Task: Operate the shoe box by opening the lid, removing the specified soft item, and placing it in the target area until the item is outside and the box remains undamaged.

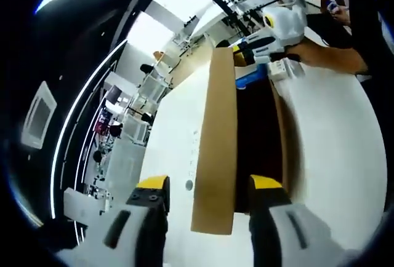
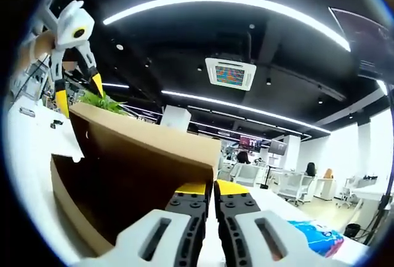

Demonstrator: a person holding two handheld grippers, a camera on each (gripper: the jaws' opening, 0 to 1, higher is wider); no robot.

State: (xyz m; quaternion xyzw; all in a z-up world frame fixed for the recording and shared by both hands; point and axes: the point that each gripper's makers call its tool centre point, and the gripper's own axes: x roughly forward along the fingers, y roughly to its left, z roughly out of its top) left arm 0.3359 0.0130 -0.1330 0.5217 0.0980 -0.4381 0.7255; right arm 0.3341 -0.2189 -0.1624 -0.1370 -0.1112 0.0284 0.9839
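Cardboard, plain brown: the shoe box (image 1: 258, 125) stood on a white table (image 1: 172, 125) with its lid (image 1: 215, 138) raised, the dark inside exposed; no soft item could be made out inside it.

Left gripper view, left to right: a distant office with shelving at far left; the left gripper (image 1: 209, 200) at near centre, its yellow-tipped jaws spread wide to either side of the near edge of the lid, contact not discernible; the dark box interior just right of the lid; the right gripper (image 1: 265, 48) at the far end of the box, held in a person's hand (image 1: 314, 51), beside a blue object (image 1: 251, 77).

Right gripper view, left to right: the left gripper (image 2: 77, 91) at far left, jaws parted, above the lid's (image 2: 141, 138) far edge; green foliage (image 2: 104, 102) behind; the right gripper (image 2: 213, 188) at near centre, jaws closed together at the lid's near edge, grip not certain; a blue printed packet (image 2: 317, 233) at near right.
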